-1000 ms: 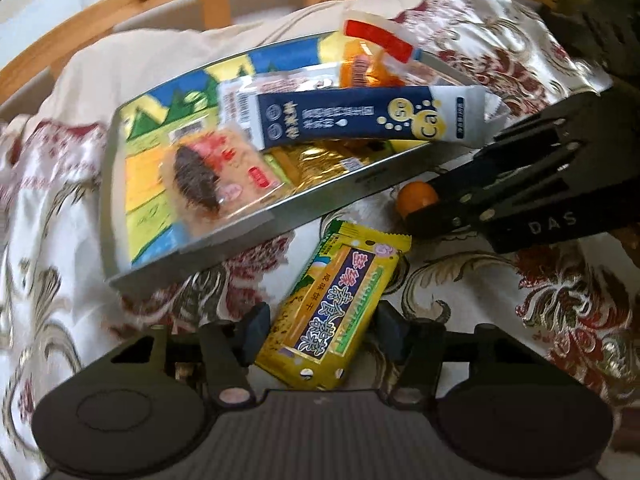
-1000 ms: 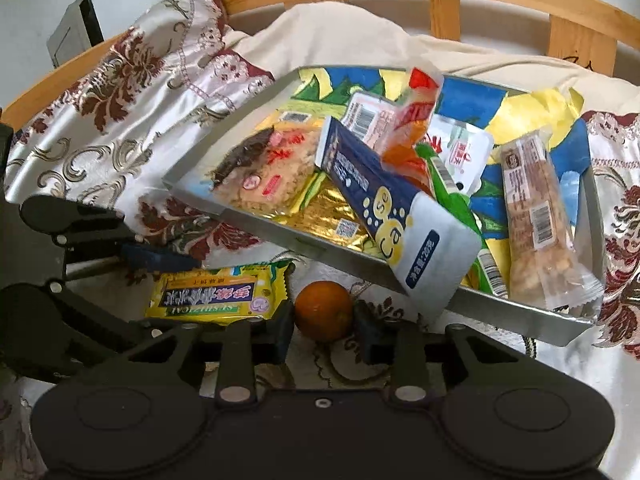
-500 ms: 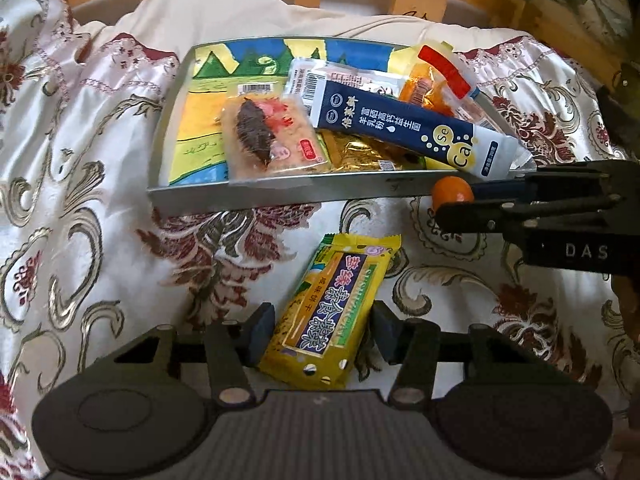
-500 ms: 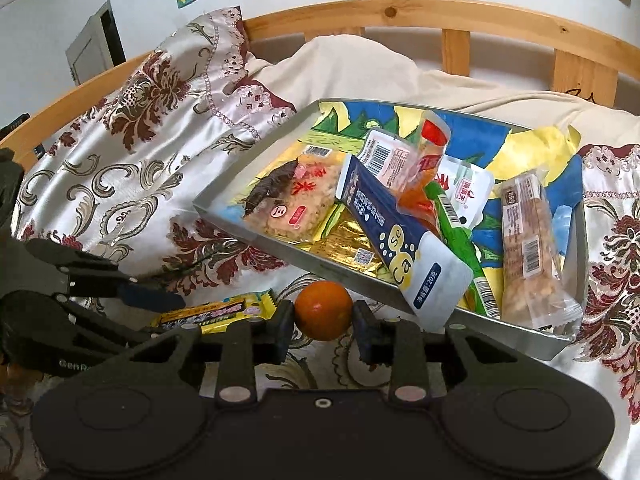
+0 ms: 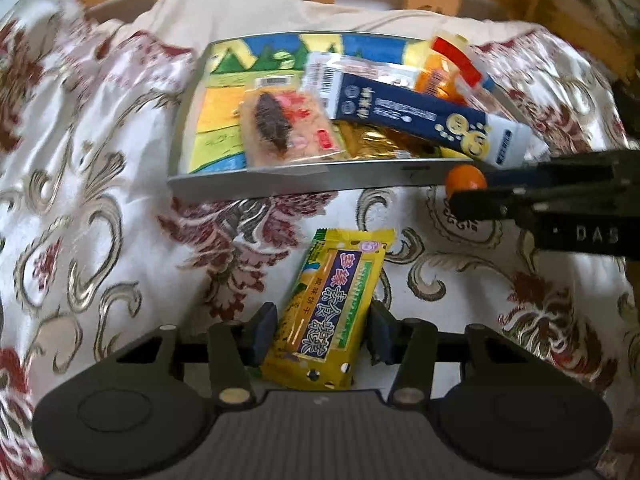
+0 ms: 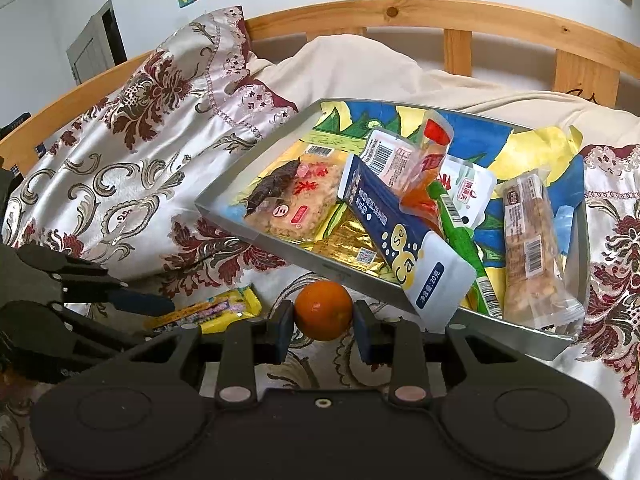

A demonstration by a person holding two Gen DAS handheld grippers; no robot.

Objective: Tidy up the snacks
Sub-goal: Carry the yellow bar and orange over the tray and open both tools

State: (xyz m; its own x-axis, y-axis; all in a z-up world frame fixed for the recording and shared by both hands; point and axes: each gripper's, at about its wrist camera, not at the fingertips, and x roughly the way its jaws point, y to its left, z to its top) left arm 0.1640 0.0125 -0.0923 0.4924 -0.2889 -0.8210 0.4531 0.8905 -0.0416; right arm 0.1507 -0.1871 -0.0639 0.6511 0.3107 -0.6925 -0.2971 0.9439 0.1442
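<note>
Pinching a small round orange fruit [image 6: 323, 310] between their pads, the right tongs [image 6: 323, 326] hold it just in front of the shallow grey tray with a colourful painted bottom [image 6: 348, 276]. The left tongs [image 5: 320, 334] clamp a yellow biscuit packet with purple Chinese lettering [image 5: 334, 308] over the floral satin bedspread [image 5: 100, 200], near the tray. Inside the tray, a long navy-and-white sachet [image 6: 396, 240] reads "Se", "Ca" and "20", beside a clear-wrapped rice cake [image 6: 300, 204] and a nut bar in clear wrap [image 6: 532, 256].
</note>
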